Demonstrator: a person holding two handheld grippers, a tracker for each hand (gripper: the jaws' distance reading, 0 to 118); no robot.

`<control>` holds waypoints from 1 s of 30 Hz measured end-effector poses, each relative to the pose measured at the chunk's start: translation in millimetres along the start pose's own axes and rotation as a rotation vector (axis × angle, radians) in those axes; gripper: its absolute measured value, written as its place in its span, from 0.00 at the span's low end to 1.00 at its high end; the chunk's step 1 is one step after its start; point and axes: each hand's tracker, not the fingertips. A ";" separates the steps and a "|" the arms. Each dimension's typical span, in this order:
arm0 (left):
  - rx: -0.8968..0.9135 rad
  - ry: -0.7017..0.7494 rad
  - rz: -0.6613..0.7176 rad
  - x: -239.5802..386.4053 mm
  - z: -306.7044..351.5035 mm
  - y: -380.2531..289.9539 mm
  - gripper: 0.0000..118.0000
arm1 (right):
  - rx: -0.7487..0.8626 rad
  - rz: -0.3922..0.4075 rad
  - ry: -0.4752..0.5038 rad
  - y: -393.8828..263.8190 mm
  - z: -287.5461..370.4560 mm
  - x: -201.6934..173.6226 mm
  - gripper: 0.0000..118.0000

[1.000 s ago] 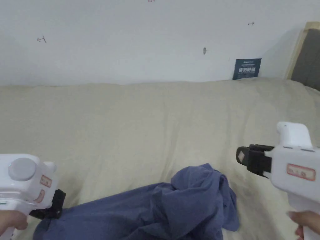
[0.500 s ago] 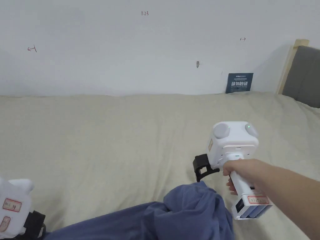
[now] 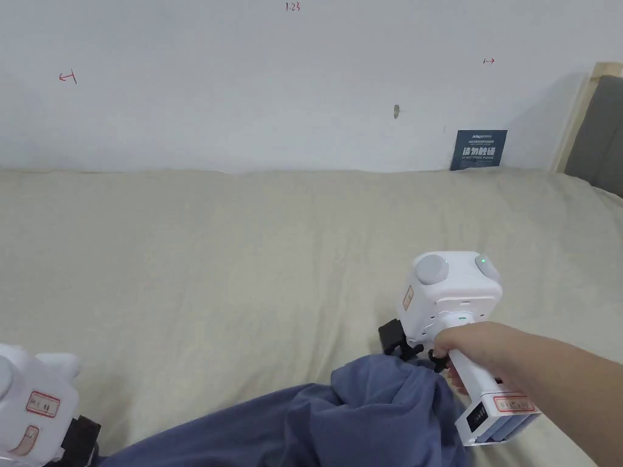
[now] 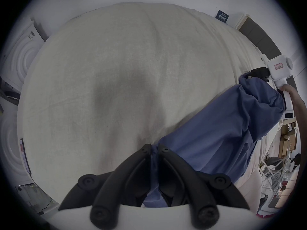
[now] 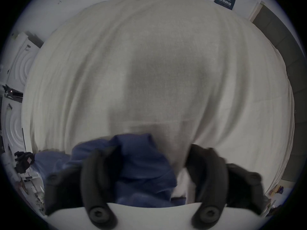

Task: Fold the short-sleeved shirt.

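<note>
Head view shows the blue shirt (image 3: 341,419) bunched along the near edge of the bed (image 3: 243,255), with the right gripper (image 3: 409,352) lowered onto the raised hump of cloth at its right end; its jaw state cannot be told from this angle. The left gripper (image 3: 79,441) sits at the shirt's left end by the bed's near left corner. Left gripper view: the jaws are pressed together, pinching a thin edge of the shirt (image 4: 216,130), which stretches away toward the far gripper. Right gripper view, somewhat blurred: the right gripper (image 5: 152,167) is spread, its left jaw over the crumpled shirt (image 5: 139,160), its right jaw over bare sheet. Closing here would likely grab several layers, so the spread-out could come up twisted; the left gripper's slim pinch might also slip under tension.
</note>
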 end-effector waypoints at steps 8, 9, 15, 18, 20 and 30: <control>0.017 -0.018 0.043 -2.9 10.6 1.0 0.05 | 0.164 -0.112 0.088 -61.0 94.2 23.8 0.07; 0.027 -0.025 0.047 -2.1 16.0 1.0 0.05 | 0.194 -0.109 0.086 -55.0 87.5 28.5 0.07; 0.080 -0.053 0.063 2.6 43.0 1.6 0.05 | 0.286 -0.136 0.204 -88.0 134.0 30.2 0.07; 0.141 -0.077 0.075 5.8 65.5 -1.7 0.05 | 0.357 -0.093 0.239 -93.5 158.7 31.7 0.07; 0.205 -0.111 0.092 7.3 84.6 -3.5 0.05 | 0.400 -0.094 0.272 -104.6 182.3 31.5 0.06; 0.506 -0.184 0.030 38.2 233.5 13.4 0.05 | 0.647 -0.046 0.342 -127.9 322.6 36.0 0.06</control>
